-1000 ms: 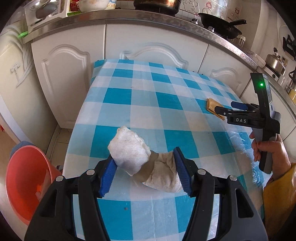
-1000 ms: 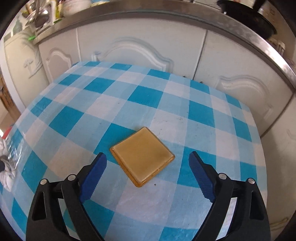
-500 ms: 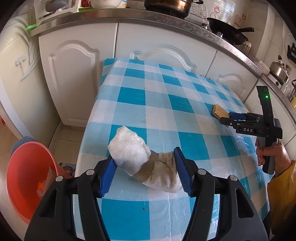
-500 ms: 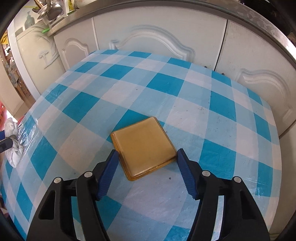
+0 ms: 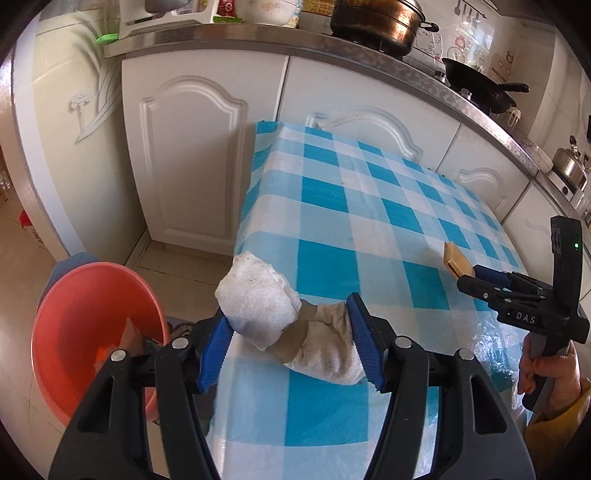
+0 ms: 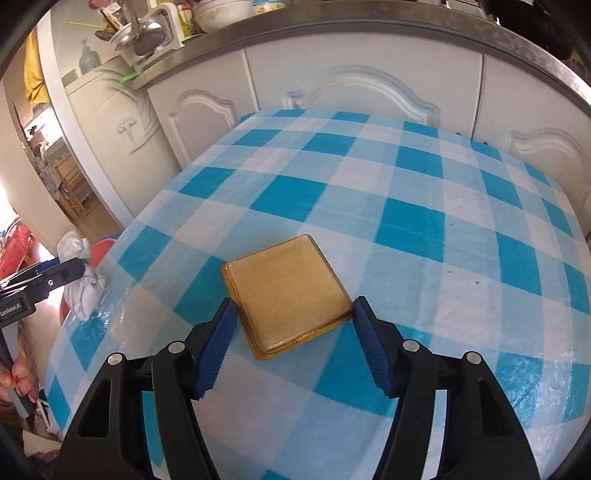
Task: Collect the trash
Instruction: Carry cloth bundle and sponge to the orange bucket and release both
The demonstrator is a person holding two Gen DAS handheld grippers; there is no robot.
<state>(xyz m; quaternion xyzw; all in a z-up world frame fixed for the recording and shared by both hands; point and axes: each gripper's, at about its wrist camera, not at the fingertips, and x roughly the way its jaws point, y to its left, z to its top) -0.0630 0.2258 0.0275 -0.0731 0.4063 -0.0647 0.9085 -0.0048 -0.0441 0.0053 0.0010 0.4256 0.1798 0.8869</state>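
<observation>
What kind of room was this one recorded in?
A home kitchen, most likely: a pot and frying pan sit on the counter above white cabinets, with a kettle further along.

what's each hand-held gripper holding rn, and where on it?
Left hand-held gripper: crumpled white rag, pinched across its middle. Right hand-held gripper: yellow square pad, by opposite side edges.

tablecloth [image 6: 417,221] blue-white check | basin [image 5: 74,314] orange (salmon) | square [image 6: 288,291] amber
</observation>
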